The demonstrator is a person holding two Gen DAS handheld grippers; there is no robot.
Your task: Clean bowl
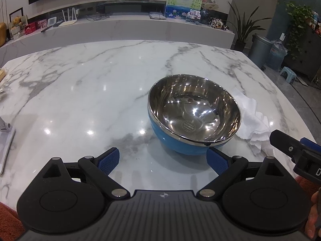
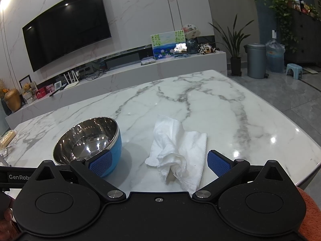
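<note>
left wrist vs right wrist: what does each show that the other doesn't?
Left wrist only: the stamped mark on the bowl's floor and a white stand base at the table's left edge. Right wrist only: the whole crumpled white cloth and the full TV. Both: the blue steel-lined bowl, the marble table, and an open left hand-held gripper and right hand-held gripper, each empty.
</note>
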